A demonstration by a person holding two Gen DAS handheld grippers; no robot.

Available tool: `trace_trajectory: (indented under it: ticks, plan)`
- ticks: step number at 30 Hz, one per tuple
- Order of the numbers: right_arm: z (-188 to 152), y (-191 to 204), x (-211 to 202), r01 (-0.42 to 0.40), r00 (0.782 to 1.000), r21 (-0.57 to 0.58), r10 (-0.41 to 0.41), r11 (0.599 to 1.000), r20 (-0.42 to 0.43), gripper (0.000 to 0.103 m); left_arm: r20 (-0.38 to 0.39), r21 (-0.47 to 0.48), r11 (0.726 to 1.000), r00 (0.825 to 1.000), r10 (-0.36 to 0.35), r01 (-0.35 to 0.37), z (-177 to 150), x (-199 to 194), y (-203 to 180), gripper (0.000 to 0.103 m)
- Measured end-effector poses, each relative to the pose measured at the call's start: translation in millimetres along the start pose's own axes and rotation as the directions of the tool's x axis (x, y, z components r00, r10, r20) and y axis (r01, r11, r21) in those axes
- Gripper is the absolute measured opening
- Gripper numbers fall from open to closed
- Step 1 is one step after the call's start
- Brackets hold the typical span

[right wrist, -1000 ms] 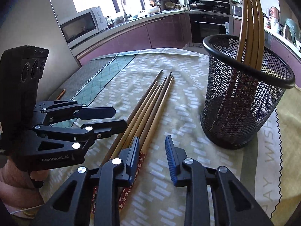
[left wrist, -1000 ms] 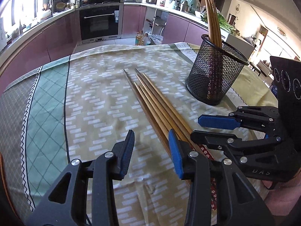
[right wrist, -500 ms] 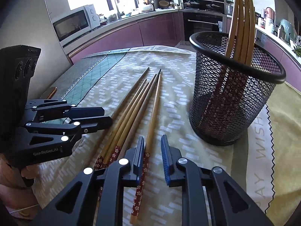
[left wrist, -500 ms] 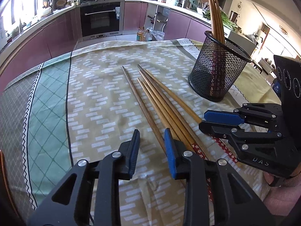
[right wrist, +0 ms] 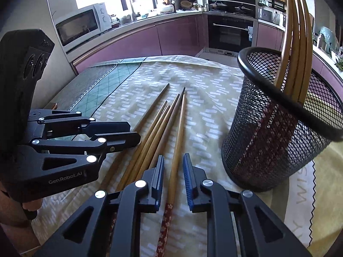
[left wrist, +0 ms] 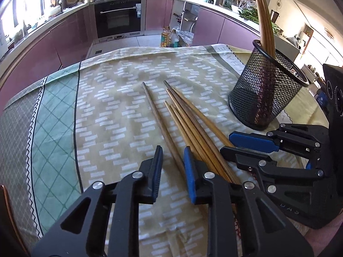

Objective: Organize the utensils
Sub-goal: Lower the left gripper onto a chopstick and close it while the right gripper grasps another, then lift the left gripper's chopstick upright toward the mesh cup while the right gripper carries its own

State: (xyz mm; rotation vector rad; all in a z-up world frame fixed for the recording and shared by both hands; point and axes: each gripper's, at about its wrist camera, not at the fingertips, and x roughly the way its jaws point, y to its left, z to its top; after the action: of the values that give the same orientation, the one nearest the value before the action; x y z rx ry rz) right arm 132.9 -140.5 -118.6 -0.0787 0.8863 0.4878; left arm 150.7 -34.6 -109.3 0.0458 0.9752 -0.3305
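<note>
Several wooden chopsticks [left wrist: 188,120] lie side by side on the patterned tablecloth [left wrist: 111,111]; they also show in the right wrist view [right wrist: 158,124]. A black mesh holder [left wrist: 265,92] stands to their right with several chopsticks upright in it, and shows close in the right wrist view [right wrist: 278,132]. My left gripper [left wrist: 171,169] is open, its jaws either side of the leftmost, darker chopstick [left wrist: 158,120]. My right gripper [right wrist: 173,171] is open, its jaws either side of the rightmost chopstick [right wrist: 179,132], which has a red flowered end.
The table's far edge faces a kitchen with purple cabinets, an oven [left wrist: 118,17] and a microwave [right wrist: 81,25]. Oil bottles [left wrist: 169,39] stand on the floor beyond the table. The cloth's green checked border [left wrist: 51,128] lies at the left.
Both grippers have lowered and moved forward over the chopsticks. The right gripper now straddles the rightmost chopstick. The left gripper now straddles the leftmost one.
</note>
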Motion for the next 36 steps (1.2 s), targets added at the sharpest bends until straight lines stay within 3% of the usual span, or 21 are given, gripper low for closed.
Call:
trace_trajectory:
  ticks: [3,10,14,20,31,36]
  plan:
    - [0,-5,0,-0.014,1.000,0.026,0.013,1.000,0.003,0.007,0.006,-0.014,1.000,1.000,0.000,0.000,-1,0,-1,0.013]
    - [-4,-17,-10,-0.074,0.997,0.090,0.070,0.993,0.041,0.005,0.045,-0.075,0.997,0.999,-0.020,0.023,-15,-16,5,0.008]
    - [-6,-12,-21,-0.110,0.993,0.061,0.106,0.992,0.060,0.005,0.060,-0.070,0.996,0.997,-0.052,0.056,-24,-28,3,0.008]
    - [-10,-3,-21,-0.120,0.993,0.014,0.120,0.993,0.021,0.005,0.035,-0.029,0.996,0.996,-0.084,0.085,-36,-31,-6,0.008]
    - [-5,0,-6,-0.093,0.996,0.000,0.093,0.996,-0.020,0.008,-0.027,0.000,0.996,0.995,-0.093,0.093,-16,-8,0,0.015]
    - [-2,-1,-1,-0.093,0.995,0.004,0.093,0.996,-0.018,0.006,-0.037,0.003,0.996,0.995,-0.092,0.092,-3,2,1,0.010]
